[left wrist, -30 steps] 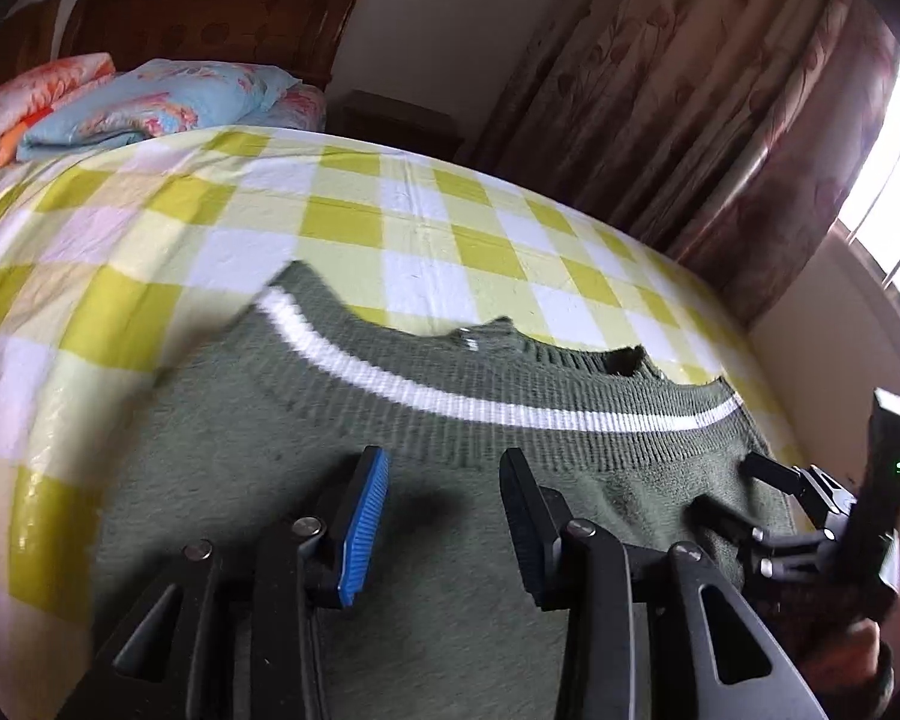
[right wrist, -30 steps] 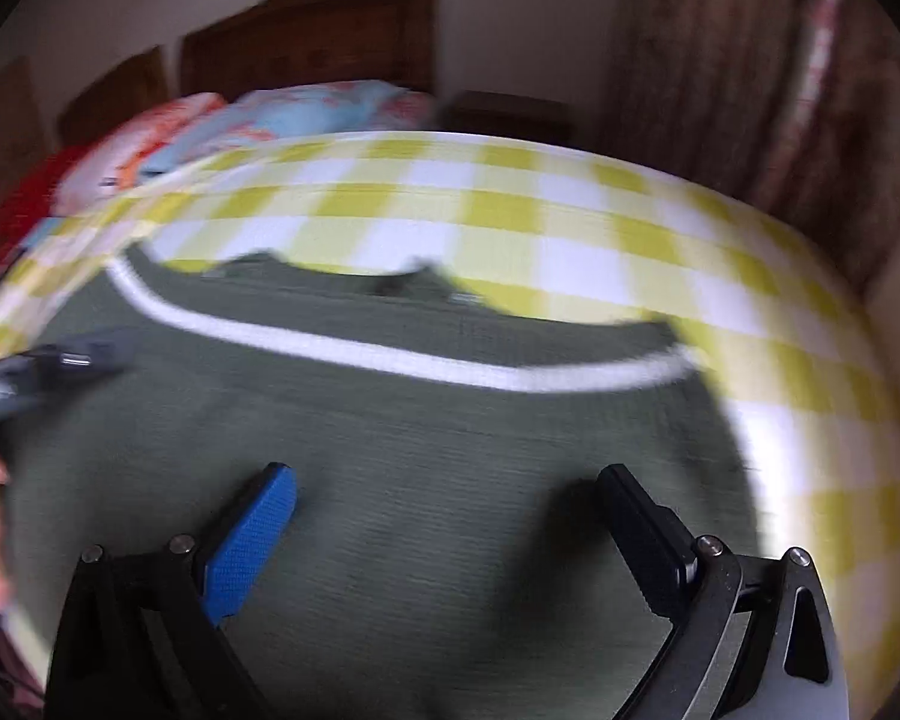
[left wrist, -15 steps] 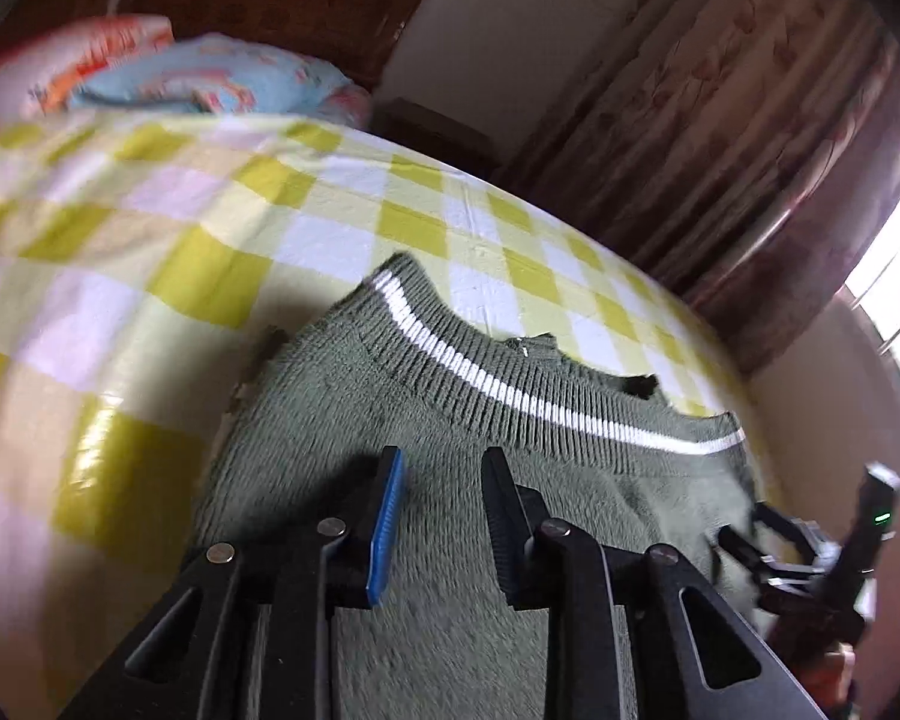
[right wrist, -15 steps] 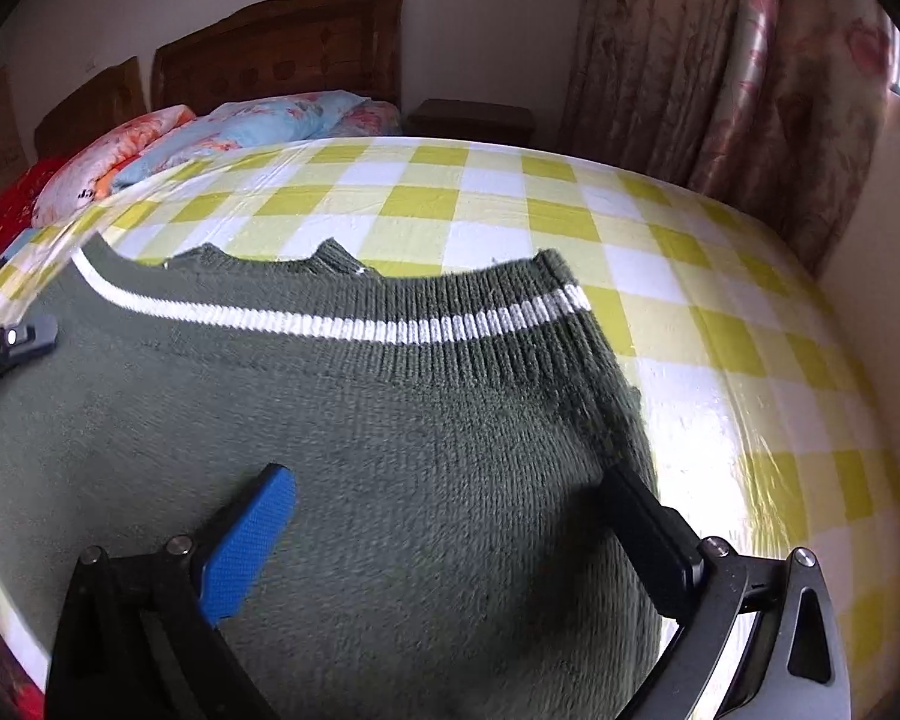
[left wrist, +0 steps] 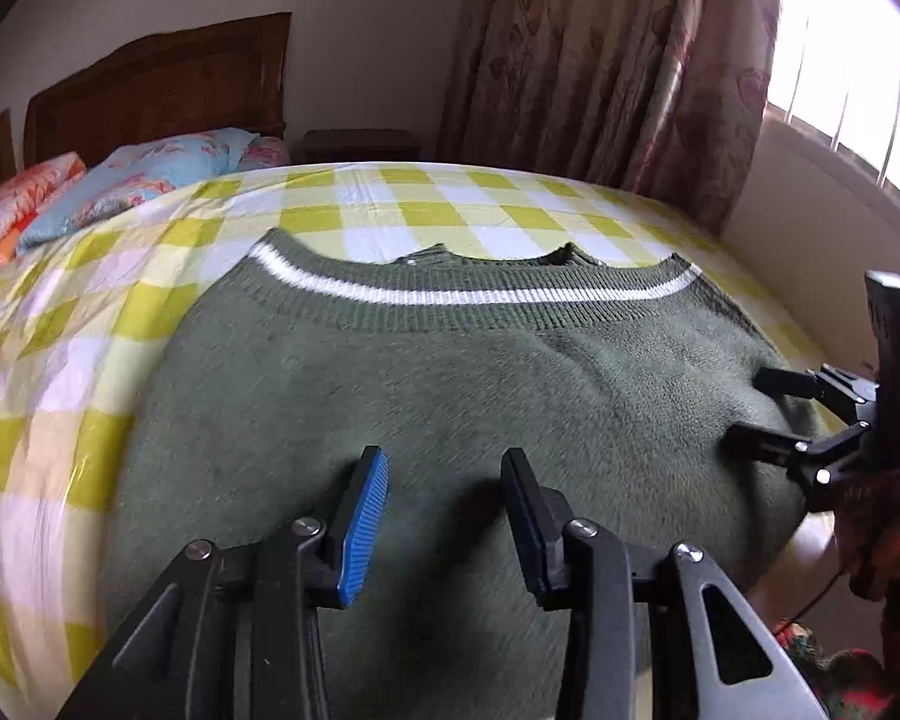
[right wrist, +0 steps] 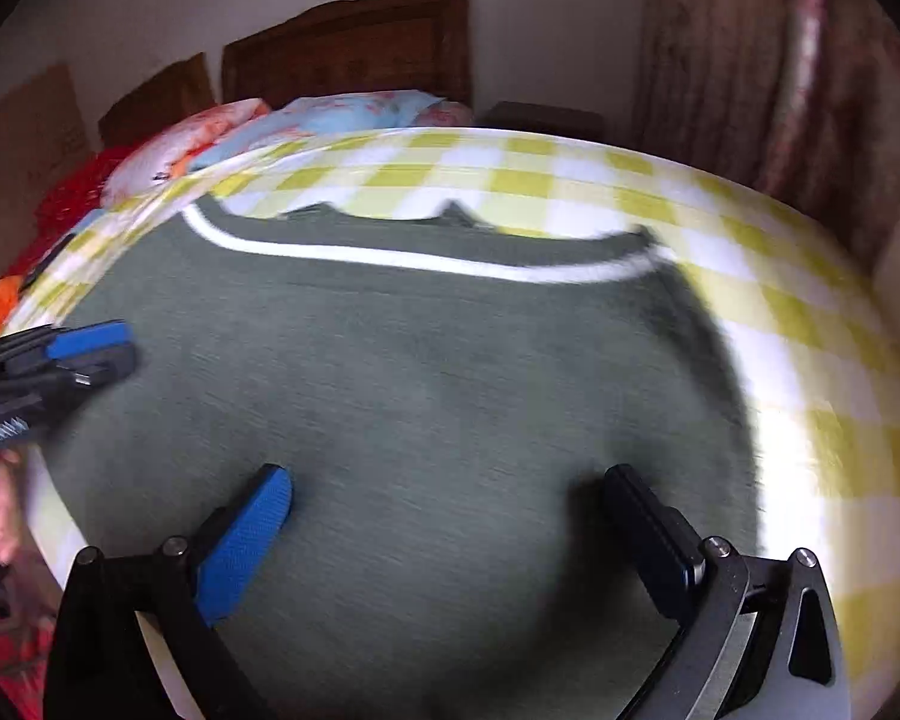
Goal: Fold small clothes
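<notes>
Since half a second ago my left hand-held gripper (left wrist: 444, 480) has opened a little and holds nothing; the right hand-held gripper (right wrist: 444, 504) gapes wide, also empty. Both hover just over the green sweater (left wrist: 450, 384), spread flat on the bed (left wrist: 390, 204). Soft, light knit, I judge; best pinched at its near edge.

A green sweater (left wrist: 450, 372) lies spread on the checked bed (left wrist: 390, 210), left tongs (left wrist: 444, 492) parted above it.
</notes>
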Action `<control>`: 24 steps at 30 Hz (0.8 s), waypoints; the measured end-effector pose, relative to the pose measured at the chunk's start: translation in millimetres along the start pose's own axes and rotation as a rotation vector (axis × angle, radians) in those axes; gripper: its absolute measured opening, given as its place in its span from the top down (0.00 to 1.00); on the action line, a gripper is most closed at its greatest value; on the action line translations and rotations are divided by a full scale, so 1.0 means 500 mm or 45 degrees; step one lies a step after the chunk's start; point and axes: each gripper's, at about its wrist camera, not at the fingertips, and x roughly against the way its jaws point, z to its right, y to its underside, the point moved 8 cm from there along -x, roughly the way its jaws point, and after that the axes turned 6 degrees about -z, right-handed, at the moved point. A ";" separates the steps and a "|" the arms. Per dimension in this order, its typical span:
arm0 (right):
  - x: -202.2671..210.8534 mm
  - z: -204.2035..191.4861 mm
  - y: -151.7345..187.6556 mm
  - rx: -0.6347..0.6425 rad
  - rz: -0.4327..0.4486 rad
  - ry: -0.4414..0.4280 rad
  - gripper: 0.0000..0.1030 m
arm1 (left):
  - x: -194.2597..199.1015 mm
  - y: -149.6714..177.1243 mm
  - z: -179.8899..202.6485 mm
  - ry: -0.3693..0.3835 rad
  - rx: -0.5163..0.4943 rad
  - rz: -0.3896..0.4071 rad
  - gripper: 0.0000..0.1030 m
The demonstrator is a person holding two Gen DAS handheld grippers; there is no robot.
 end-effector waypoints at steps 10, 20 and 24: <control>0.065 0.006 0.037 -0.082 0.077 0.085 0.00 | 0.077 0.053 -0.035 -0.083 0.108 0.063 0.62; 0.034 -0.056 0.076 0.069 0.030 0.011 0.00 | 0.034 0.074 0.063 -0.192 -0.167 0.029 0.45; 0.063 -0.029 0.092 0.082 0.061 0.075 0.00 | 0.034 0.076 0.033 -0.195 -0.093 0.025 0.26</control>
